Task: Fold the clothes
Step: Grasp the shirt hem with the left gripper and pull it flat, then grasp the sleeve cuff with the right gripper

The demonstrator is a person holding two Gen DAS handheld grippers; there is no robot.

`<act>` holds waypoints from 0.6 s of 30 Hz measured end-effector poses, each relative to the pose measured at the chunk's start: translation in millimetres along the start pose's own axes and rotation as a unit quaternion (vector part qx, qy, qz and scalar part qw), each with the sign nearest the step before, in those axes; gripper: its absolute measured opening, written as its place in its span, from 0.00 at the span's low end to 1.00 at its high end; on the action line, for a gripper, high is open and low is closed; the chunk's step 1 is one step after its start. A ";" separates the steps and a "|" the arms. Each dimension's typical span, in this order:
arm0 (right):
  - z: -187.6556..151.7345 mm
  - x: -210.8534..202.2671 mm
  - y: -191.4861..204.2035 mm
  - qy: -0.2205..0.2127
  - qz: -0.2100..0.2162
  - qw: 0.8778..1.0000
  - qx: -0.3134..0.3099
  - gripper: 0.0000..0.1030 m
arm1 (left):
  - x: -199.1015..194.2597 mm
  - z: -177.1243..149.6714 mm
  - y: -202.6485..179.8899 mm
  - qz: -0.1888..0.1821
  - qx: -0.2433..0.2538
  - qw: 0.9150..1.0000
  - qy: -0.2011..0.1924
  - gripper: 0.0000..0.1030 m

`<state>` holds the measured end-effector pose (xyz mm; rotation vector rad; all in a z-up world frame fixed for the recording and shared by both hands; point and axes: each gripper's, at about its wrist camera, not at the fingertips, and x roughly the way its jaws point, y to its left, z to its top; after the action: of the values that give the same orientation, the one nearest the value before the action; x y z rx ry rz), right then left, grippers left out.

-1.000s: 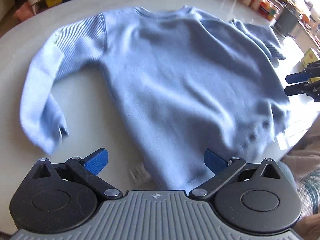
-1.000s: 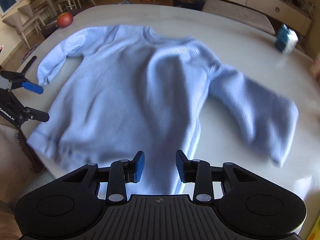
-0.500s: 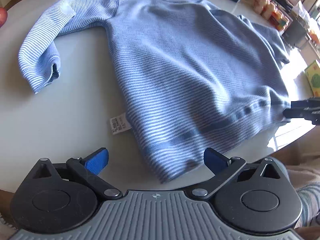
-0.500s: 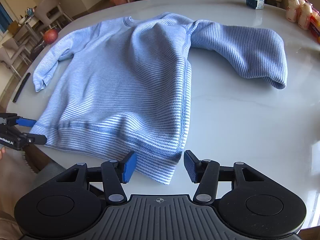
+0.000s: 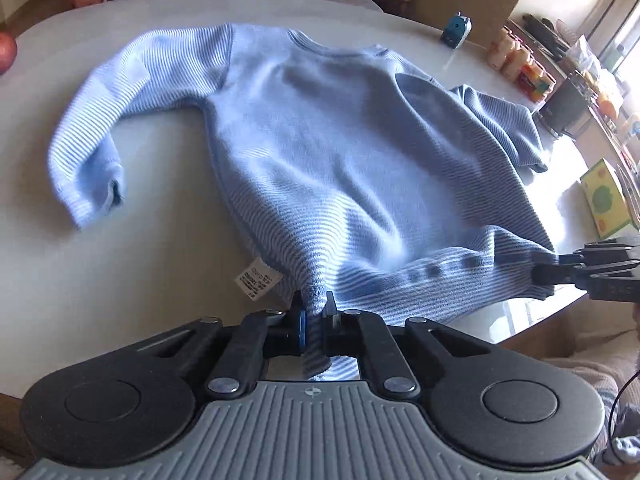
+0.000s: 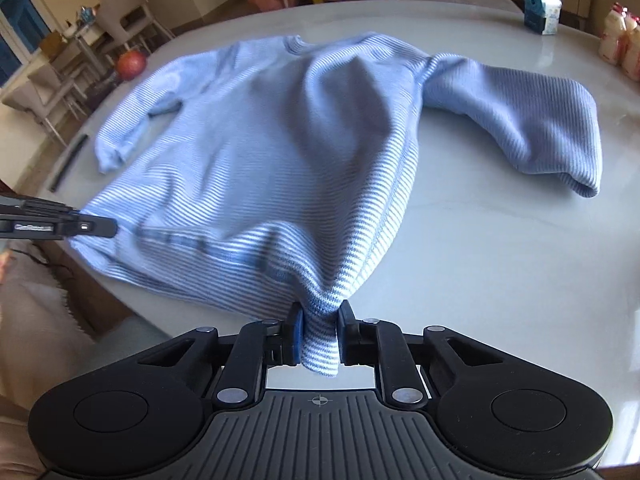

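One light blue striped sweater (image 5: 340, 168) lies spread on a round white table (image 5: 132, 264), its neck pointing away from both grippers and its hem toward them. The left gripper (image 5: 314, 322) is clamped on one hem corner, the cloth bunched between its blue pads. The right gripper (image 6: 318, 332) has the other hem corner pinched between its pads, and its jaws are closing on it. Both corners are lifted slightly, so the hem stretches between the two grippers. A white care label (image 5: 258, 282) hangs from the side seam, just left of the left gripper.

The sweater has two sleeves: one curls on the table ahead and left of the left gripper, the other lies ahead and right of the right gripper.

Farther off, past the sweater, stands one small blue and white carton (image 6: 542, 10). To the far right of the right gripper stands a cluster of small bottles (image 6: 622, 42), their number unclear. One red apple (image 6: 130, 64) sits far ahead on the left. One green and yellow box (image 5: 606, 200) stands right of the left gripper. The contents of the carton, bottles and box cannot be seen.
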<state>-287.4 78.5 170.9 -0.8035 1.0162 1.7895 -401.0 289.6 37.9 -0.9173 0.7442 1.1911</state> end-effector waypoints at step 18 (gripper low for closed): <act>-4.9 3.9 8.3 0.064 -0.036 0.997 -0.037 0.27 | 4.2 -5.2 5.5 0.095 0.110 0.989 0.041 0.42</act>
<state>-296.0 73.5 167.9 -0.9989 0.9952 1.7401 -405.5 287.4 30.8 -0.7265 1.0255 1.2143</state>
